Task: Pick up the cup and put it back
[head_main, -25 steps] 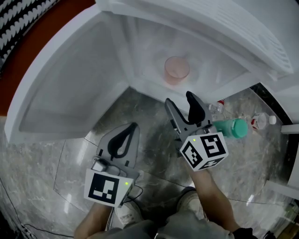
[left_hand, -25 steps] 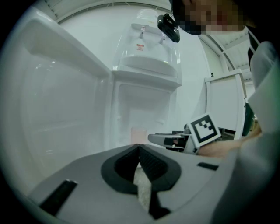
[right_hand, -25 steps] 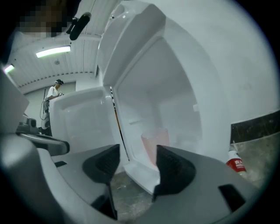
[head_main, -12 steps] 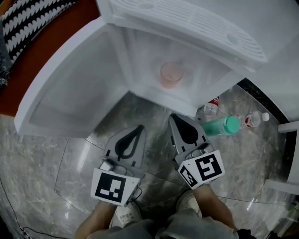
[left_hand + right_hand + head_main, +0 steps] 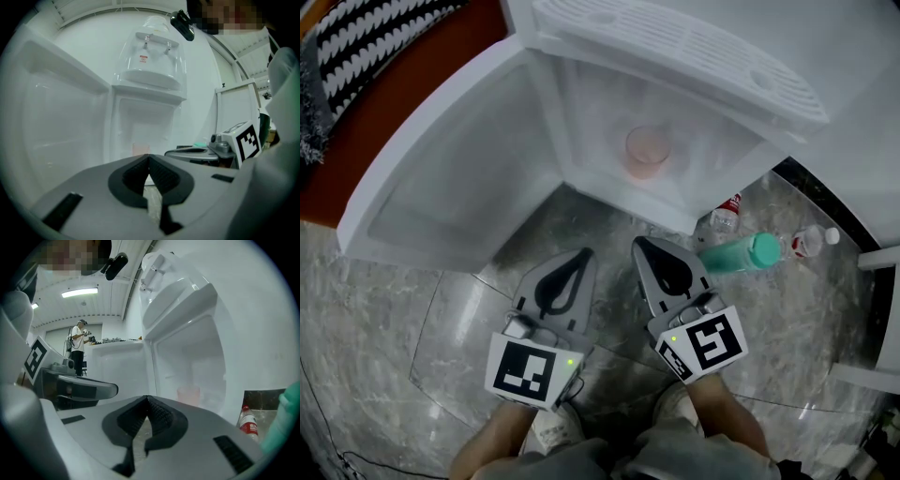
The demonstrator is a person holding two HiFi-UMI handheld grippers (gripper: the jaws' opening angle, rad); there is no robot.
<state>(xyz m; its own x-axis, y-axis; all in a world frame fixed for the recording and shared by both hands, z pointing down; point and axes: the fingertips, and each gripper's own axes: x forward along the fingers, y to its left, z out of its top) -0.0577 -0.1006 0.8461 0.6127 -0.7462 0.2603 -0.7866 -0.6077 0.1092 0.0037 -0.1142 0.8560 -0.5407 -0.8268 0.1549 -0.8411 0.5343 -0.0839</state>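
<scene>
From my station I see the cup (image 5: 645, 150), pale pink and upright, on the bottom of the open white fridge (image 5: 628, 202), toward the back of the compartment. Neither tool is touching it. My left gripper (image 5: 578, 255) has its jaws pressed together with nothing between them, and it hangs over the marble floor (image 5: 394, 319) in front of the fridge's lower front edge. My right gripper (image 5: 642, 246) is beside it, jaws likewise together and empty, its tips a little nearer the fridge opening. The cup sits well apart from both, beyond the tips and more in line with the right tool than the left. In the right gripper view the cup (image 5: 188, 394) shows past the closed tips and off to their right. In the left gripper view it (image 5: 140, 149) peeks out just above the closed tips, slightly to their left, partly hidden by the jaws. The fridge door (image 5: 441, 187) stands open to the left, and a green bottle (image 5: 741, 253) lies on the floor to the right of the right gripper.
</scene>
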